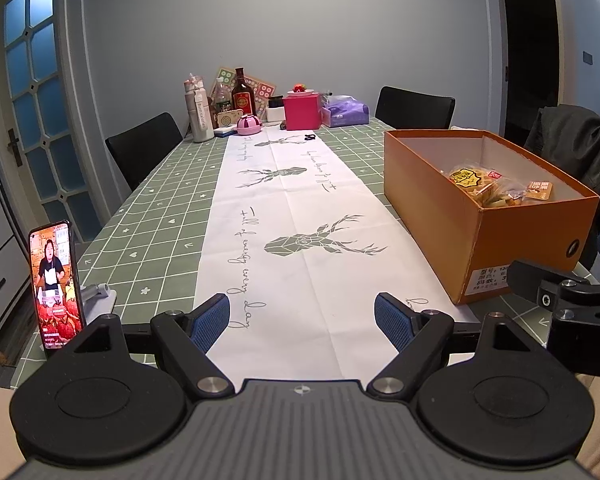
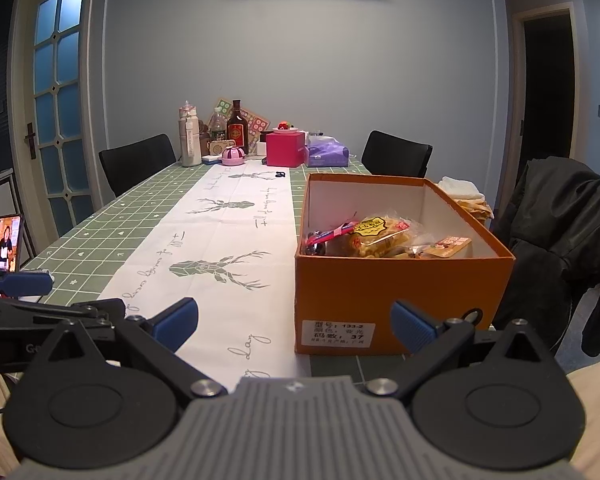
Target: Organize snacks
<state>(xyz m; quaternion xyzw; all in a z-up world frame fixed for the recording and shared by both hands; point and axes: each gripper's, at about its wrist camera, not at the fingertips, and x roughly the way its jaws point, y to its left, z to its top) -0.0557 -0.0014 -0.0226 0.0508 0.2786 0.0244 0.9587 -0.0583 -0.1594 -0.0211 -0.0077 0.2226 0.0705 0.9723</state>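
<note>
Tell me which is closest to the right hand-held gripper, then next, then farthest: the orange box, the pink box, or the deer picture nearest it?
From the right hand-held gripper, in the right wrist view:
1. Orange box, just ahead, right.
2. Nearest deer picture, ahead, left.
3. Pink box, far end.

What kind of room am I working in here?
Most likely a home dining room: a long table with a green checked tablecloth, black dining chairs along it, and household bottles by the wall. An orange shoebox holds the snack packets.
</note>
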